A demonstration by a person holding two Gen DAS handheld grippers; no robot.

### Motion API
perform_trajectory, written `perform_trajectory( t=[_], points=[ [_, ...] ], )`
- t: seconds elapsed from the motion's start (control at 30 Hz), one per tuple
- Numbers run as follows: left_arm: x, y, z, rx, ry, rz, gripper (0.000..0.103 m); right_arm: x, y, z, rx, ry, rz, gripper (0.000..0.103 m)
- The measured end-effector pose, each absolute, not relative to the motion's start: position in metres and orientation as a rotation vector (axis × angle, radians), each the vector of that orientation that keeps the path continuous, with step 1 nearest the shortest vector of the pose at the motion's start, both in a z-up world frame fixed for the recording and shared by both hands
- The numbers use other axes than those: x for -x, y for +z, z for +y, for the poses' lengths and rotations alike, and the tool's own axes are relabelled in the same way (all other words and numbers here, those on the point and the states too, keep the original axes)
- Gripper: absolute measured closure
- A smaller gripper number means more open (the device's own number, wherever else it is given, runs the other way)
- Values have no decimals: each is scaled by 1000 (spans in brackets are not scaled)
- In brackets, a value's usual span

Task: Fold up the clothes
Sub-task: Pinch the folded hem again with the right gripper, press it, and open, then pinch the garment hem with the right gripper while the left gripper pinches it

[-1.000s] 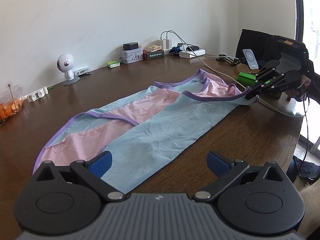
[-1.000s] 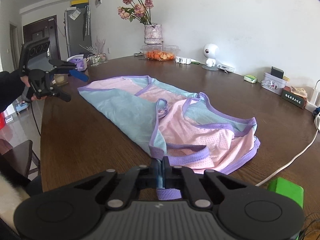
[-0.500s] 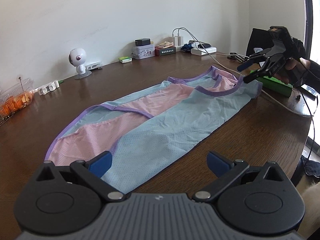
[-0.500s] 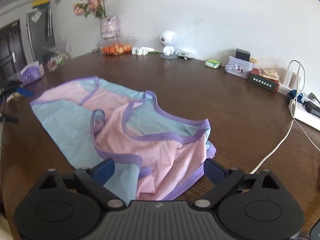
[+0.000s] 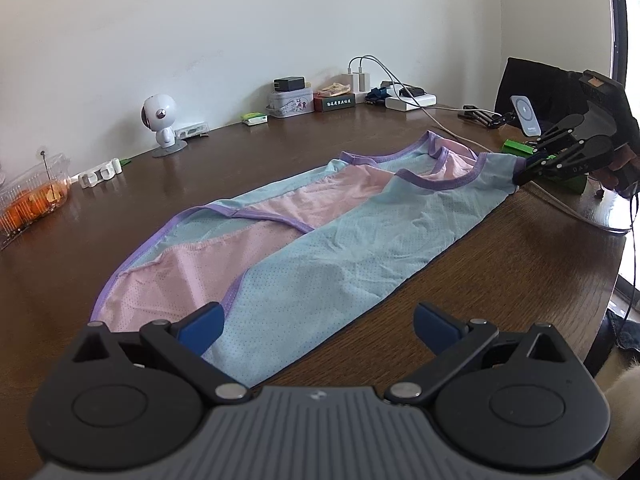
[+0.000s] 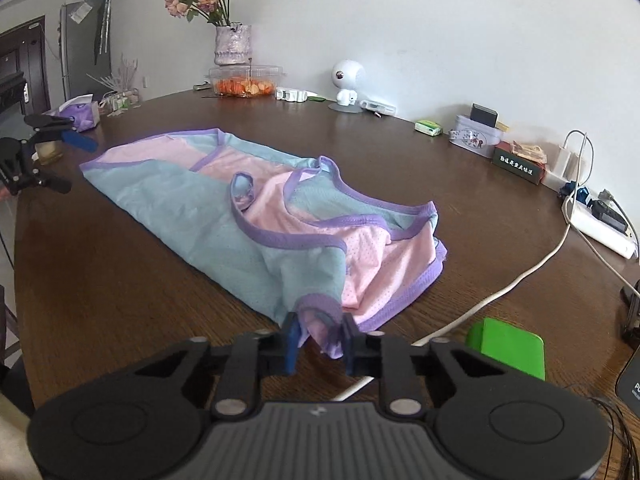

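The dark wooden bench (image 5: 500,264) carries everything you see. On it the pink and blue mesh vest (image 5: 352,240) with purple trim lies spread flat, running in the left wrist view from 7 o'clock towards 2 o'clock. Your left gripper (image 5: 316,326) hovers over the vest's near hem with its jaws wide and nothing between them. Your right gripper (image 6: 318,346) is at the far shoulder end, its jaws closing narrow on the purple-edged strap. A green block (image 6: 508,346) sits at 4 o'clock beside it.
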State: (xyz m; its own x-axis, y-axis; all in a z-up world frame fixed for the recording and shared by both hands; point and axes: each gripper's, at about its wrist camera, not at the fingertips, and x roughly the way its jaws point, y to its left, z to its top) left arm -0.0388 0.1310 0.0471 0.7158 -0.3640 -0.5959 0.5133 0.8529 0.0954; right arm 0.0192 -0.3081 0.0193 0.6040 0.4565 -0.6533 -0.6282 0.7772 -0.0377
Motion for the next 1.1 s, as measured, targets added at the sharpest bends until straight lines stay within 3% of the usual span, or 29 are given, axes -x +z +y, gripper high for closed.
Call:
perform_trajectory(
  t=[0.27,0.3,0.37,0.4,0.73,1.1],
  points=[
    [47,44,140,-247,-462,608,0,-40,35,-310,340,633,683,99],
    [48,44,142,-248,-458,611,0,-41,32,-308,352,625,698,93],
    [51,44,145,-253,-450,613,0,-44,27,-304,376,609,730,36],
    [52,45,146,-254,-446,612,0,-42,26,-303,400,578,713,0],
    [53,54,159,-236,-406,579,0,-15,58,-316,350,540,469,0],
    [13,85,148,-312,-354,487,0,-33,78,-308,178,597,501,0]
  ],
)
